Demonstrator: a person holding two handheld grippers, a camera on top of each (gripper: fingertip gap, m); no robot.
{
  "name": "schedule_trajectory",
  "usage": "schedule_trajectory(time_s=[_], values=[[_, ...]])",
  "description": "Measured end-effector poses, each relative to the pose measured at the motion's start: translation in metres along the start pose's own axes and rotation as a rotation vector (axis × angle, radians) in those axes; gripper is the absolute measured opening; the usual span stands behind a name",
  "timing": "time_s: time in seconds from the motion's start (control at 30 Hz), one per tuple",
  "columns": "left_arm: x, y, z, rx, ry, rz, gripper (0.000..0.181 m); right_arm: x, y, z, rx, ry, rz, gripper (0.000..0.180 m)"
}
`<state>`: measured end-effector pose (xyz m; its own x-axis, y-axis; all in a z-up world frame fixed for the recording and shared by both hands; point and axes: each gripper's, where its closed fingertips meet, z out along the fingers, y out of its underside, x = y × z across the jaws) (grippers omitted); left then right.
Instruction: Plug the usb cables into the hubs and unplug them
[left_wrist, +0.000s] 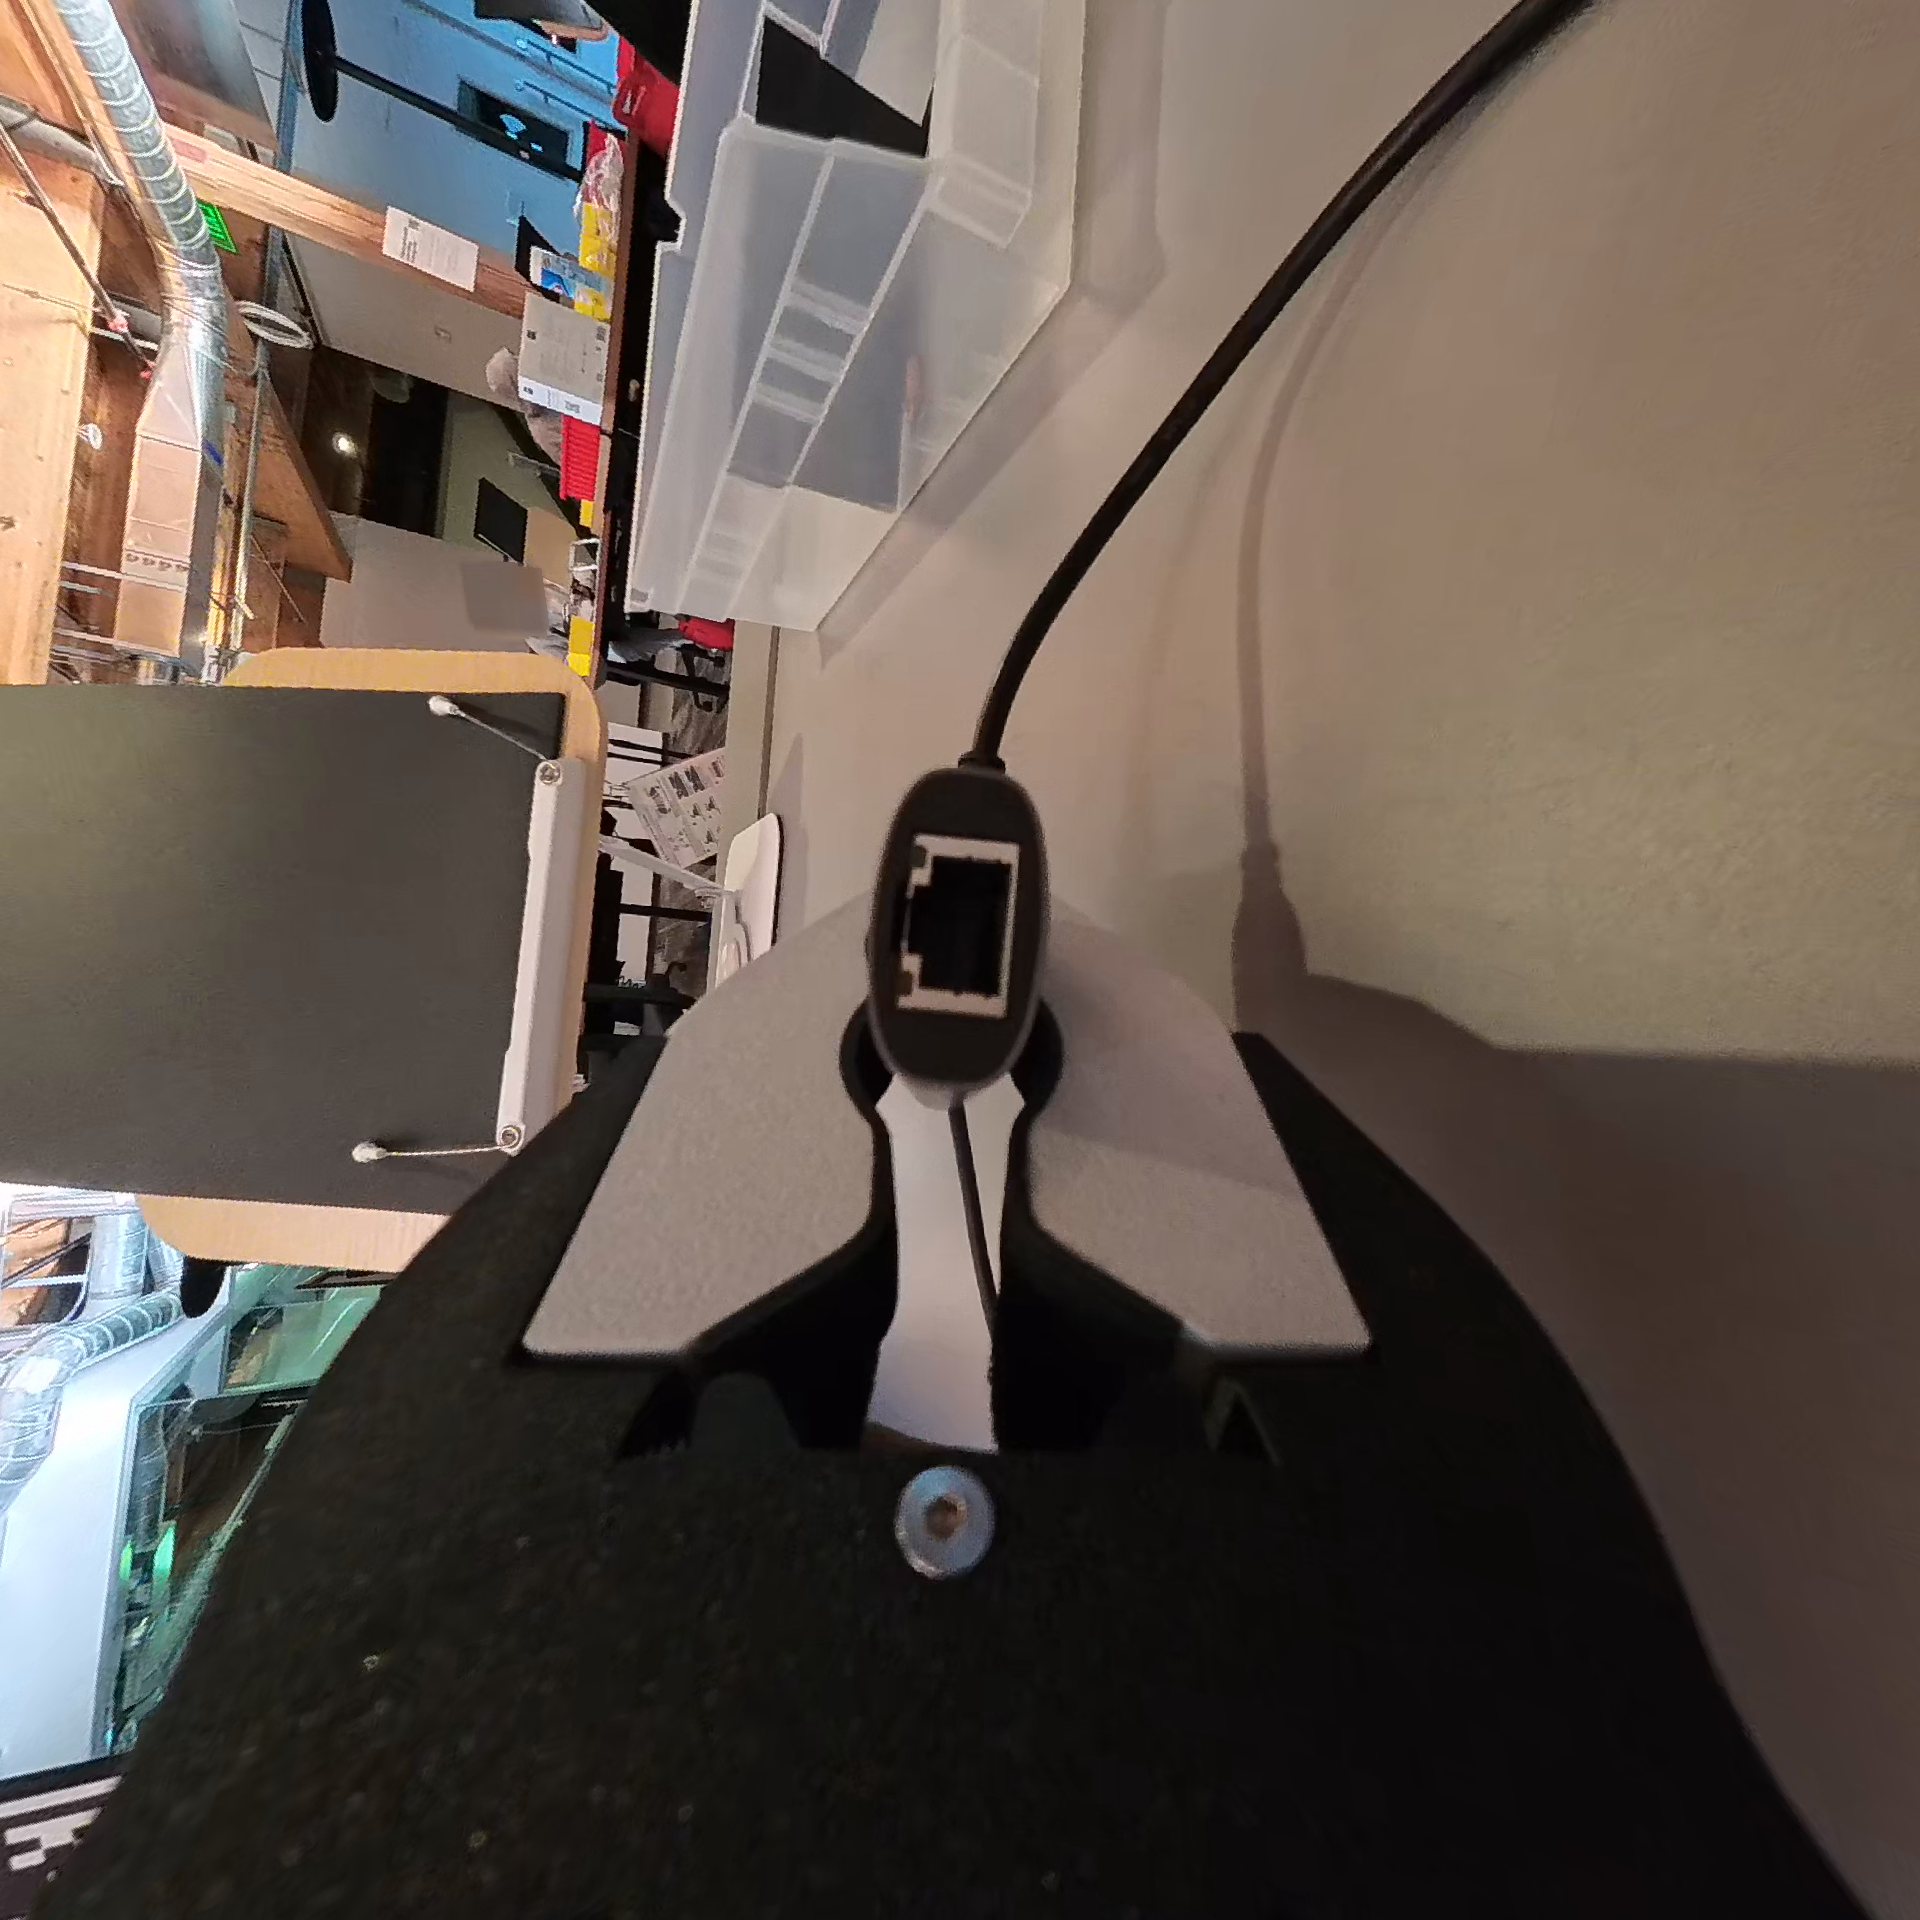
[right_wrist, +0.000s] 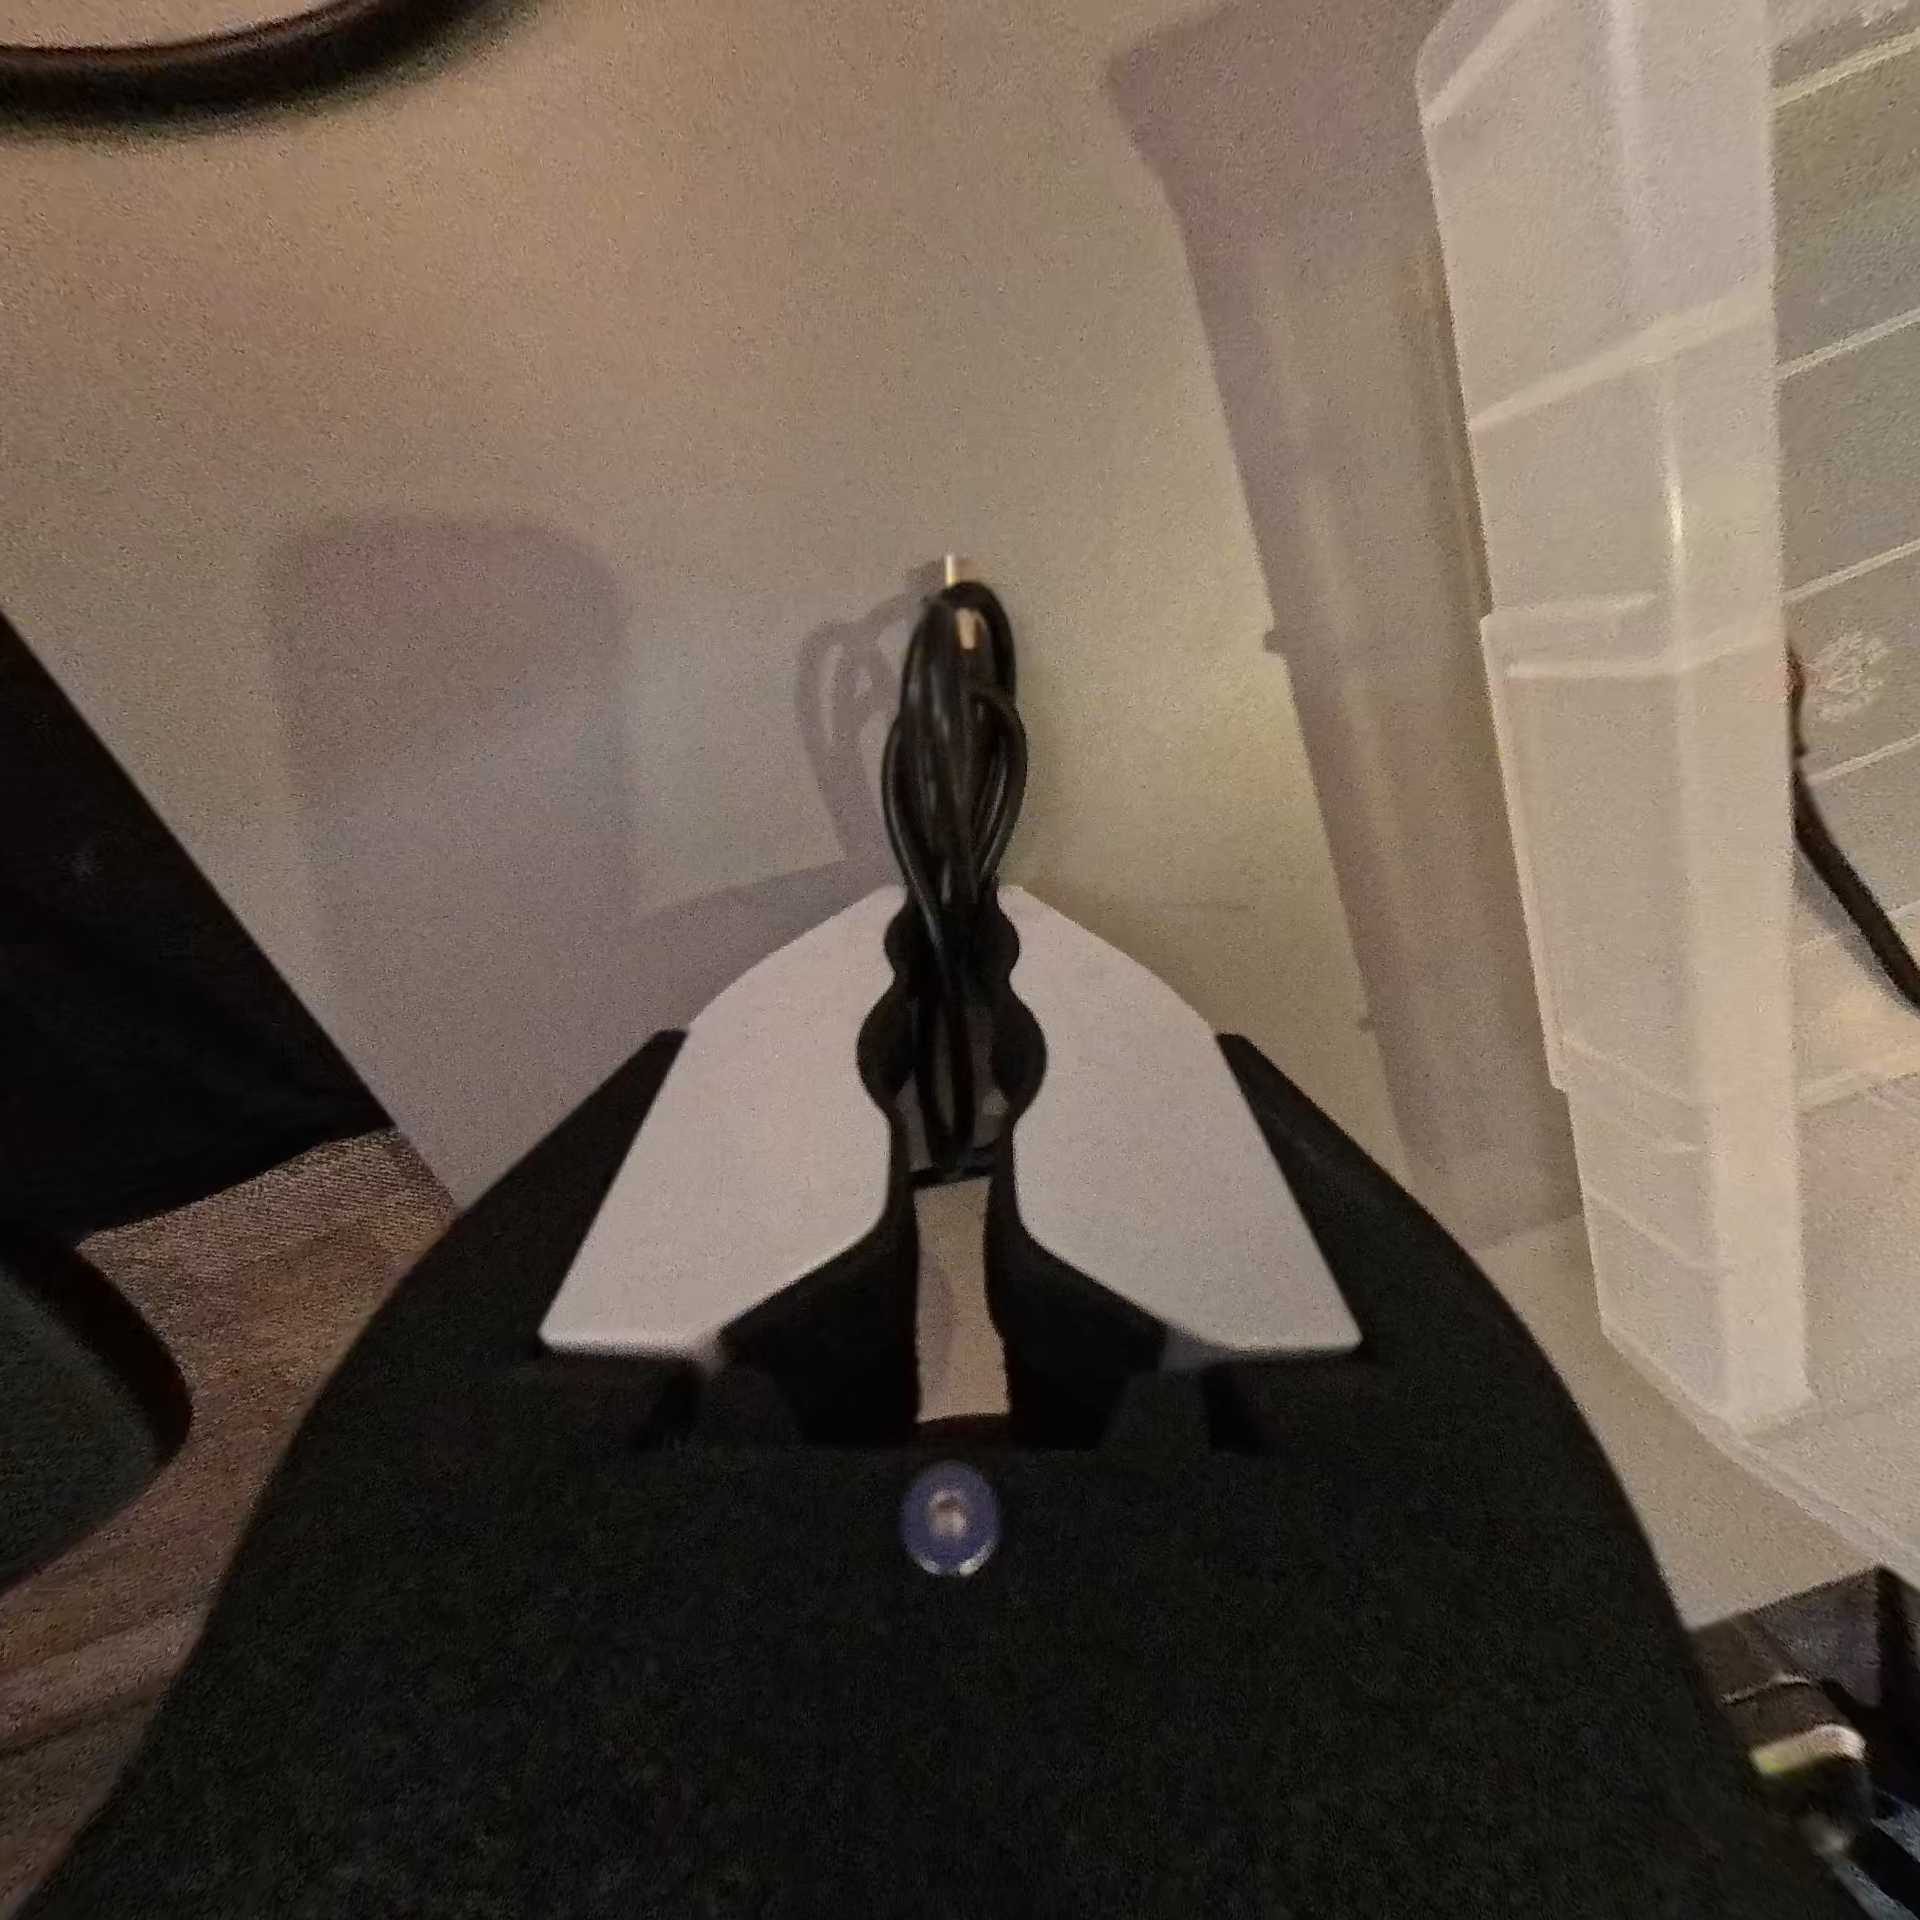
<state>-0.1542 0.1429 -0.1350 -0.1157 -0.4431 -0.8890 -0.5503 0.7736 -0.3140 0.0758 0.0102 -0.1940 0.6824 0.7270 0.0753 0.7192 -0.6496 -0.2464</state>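
Nothing's plugged in yet as far as I can see: left gripper (left_wrist: 956, 1023) fingers pinch the hub (left_wrist: 958, 925) at their tips, right gripper (right_wrist: 951, 997) fingers clamp the bundled usb cable (right_wrist: 951, 810), connectors poking out beyond the tips.

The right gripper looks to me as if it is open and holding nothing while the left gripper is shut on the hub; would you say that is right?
Not quite. The right wrist view shows the right gripper shut on a bundled black cable, with metal plug tips showing at its far end. The rest stands: the left gripper is shut on the hub.
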Motion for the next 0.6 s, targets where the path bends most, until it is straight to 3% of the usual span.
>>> schedule_trajectory(time_s=[0.03, 0.17, 0.33, 0.43, 0.6], values=[[0.000, -0.001, 0.000, 0.001, -0.001, 0.002, 0.017, 0.000, 0.000, -0.002, -0.007, 0.016, -0.014, 0.009], [-0.002, -0.002, -0.001, 0.001, -0.008, 0.001, 0.017, 0.008, -0.023, -0.034, 0.064, 0.061, -0.063, 0.009], [-0.008, -0.005, -0.003, 0.015, -0.039, -0.017, 0.017, 0.091, -0.051, -0.097, 0.113, 0.330, -0.058, 0.009], [-0.013, -0.011, -0.006, 0.042, -0.060, -0.038, 0.017, 0.146, -0.053, -0.085, 0.005, 0.412, 0.000, 0.009], [-0.029, -0.024, -0.017, 0.134, -0.127, -0.099, 0.017, 0.166, -0.076, -0.019, -0.048, 0.273, 0.057, 0.011]])
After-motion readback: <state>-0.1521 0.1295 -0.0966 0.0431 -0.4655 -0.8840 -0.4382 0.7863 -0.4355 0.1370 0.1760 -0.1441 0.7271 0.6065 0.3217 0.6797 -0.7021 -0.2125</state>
